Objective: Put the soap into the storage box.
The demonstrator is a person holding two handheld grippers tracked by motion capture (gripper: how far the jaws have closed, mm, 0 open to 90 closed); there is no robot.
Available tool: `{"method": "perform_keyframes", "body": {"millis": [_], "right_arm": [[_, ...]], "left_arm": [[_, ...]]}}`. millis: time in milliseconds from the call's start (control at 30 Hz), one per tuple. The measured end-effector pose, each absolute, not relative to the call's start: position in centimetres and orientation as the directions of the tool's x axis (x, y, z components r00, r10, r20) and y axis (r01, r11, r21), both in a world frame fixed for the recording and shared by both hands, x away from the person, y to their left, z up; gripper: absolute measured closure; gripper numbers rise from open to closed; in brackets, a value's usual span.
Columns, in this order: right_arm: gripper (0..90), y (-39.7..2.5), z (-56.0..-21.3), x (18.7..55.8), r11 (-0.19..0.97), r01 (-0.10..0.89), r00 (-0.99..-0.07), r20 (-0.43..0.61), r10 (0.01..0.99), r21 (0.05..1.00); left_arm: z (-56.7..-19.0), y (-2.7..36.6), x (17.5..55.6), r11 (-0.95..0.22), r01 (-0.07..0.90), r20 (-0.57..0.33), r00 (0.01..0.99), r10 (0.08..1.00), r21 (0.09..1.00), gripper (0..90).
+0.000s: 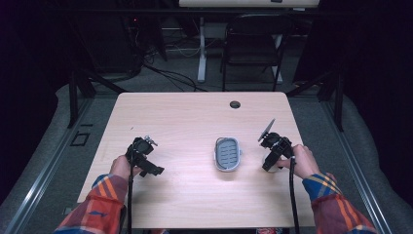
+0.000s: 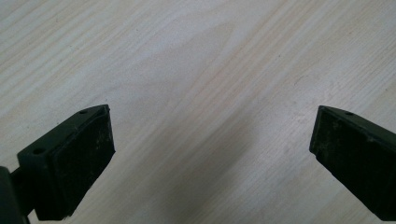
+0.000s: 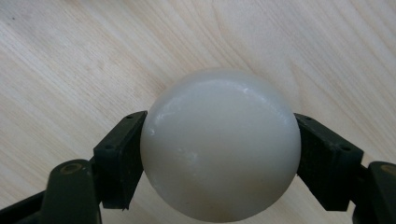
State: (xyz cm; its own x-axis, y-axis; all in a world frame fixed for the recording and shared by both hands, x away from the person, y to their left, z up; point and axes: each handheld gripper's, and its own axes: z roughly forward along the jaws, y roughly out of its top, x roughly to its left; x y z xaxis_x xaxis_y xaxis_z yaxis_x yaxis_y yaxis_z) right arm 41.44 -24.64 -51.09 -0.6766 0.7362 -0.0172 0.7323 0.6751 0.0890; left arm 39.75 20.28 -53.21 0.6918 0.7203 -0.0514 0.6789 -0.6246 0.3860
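Right gripper view: right tongs (image 3: 219, 154) clamp a smooth white ball (image 3: 220, 144) at its widest girth; likely hard, slippery, prone to squirting out. Left tongs (image 2: 212, 154) gape wide, holding nothing.

The right tongs (image 3: 220, 154) clamp a smooth white ball (image 3: 220, 144), one black jaw pressed against it at nine o'clock and the other at three o'clock. Pale wood-grain worktop (image 3: 93, 56) lies behind, from nine round through twelve to three.
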Motion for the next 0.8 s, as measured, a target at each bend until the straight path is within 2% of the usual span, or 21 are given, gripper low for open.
{"method": "perform_keyframes", "body": {"millis": [67,167,667,800], "right_arm": [[24.0,-24.4,-51.2,41.4,0.663,0.738,-0.667,-0.016,0.745,0.122],[23.9,-24.1,-50.9,41.7,0.683,0.725,-0.684,-0.018,0.729,0.091],[24.0,-22.7,-50.2,42.6,0.697,0.708,-0.699,-0.024,0.714,0.118],[24.0,-22.3,-49.6,43.0,0.709,0.699,-0.71,-0.03,0.703,0.093]], "left_arm": [[-53.2,20.3,39.7,-0.624,0.679,-0.052,0.691,0.721,0.387,0.0],[-53.2,20.3,39.7,-0.625,0.678,-0.051,0.692,0.72,0.386,0.0],[-53.2,20.3,39.7,-0.624,0.677,-0.054,0.693,0.719,0.39,0.0],[-53.2,20.3,39.7,-0.622,0.678,-0.053,0.691,0.721,0.392,0.0]]}}
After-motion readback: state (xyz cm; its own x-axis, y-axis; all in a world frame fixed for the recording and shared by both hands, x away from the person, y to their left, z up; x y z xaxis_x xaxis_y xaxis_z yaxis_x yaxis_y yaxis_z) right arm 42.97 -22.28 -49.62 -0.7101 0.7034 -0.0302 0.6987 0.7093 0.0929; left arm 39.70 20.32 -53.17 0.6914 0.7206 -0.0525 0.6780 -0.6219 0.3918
